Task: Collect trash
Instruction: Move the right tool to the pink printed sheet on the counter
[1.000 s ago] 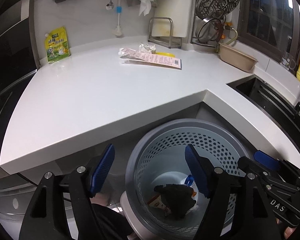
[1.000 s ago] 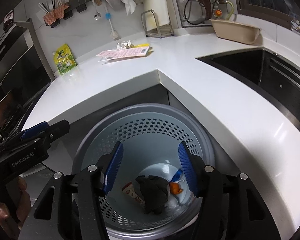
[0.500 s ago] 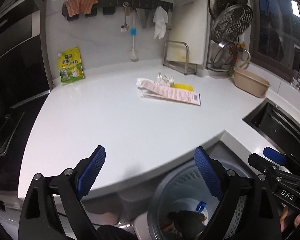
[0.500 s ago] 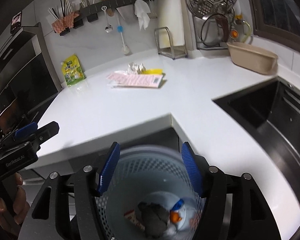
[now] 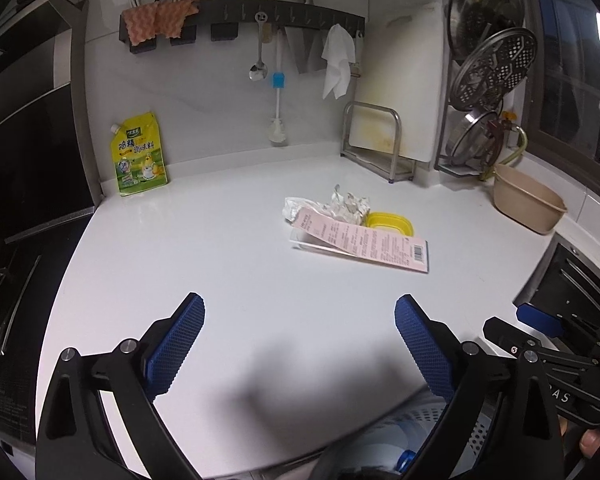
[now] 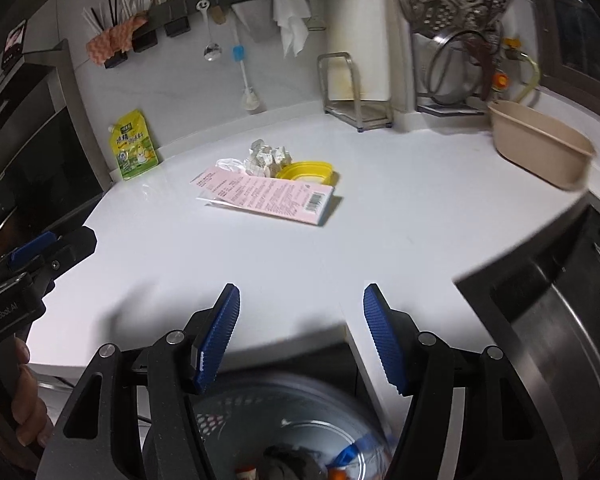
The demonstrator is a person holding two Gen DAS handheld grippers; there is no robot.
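Your left gripper (image 5: 298,344) is spread wide, nothing between its pads, over the near counter (image 5: 220,280). Far left by the wall: yellow pouch (image 5: 140,156). Mid-counter, the trash: pink packet (image 5: 364,242), with crumpled paper (image 5: 346,206) and yellow lid (image 5: 390,224) touching its far side. Your right gripper (image 6: 300,336) is also wide and holds nothing, above the counter edge. Below: bin (image 6: 292,420), with trash inside, blurred. Far right: beige basin (image 6: 540,146).
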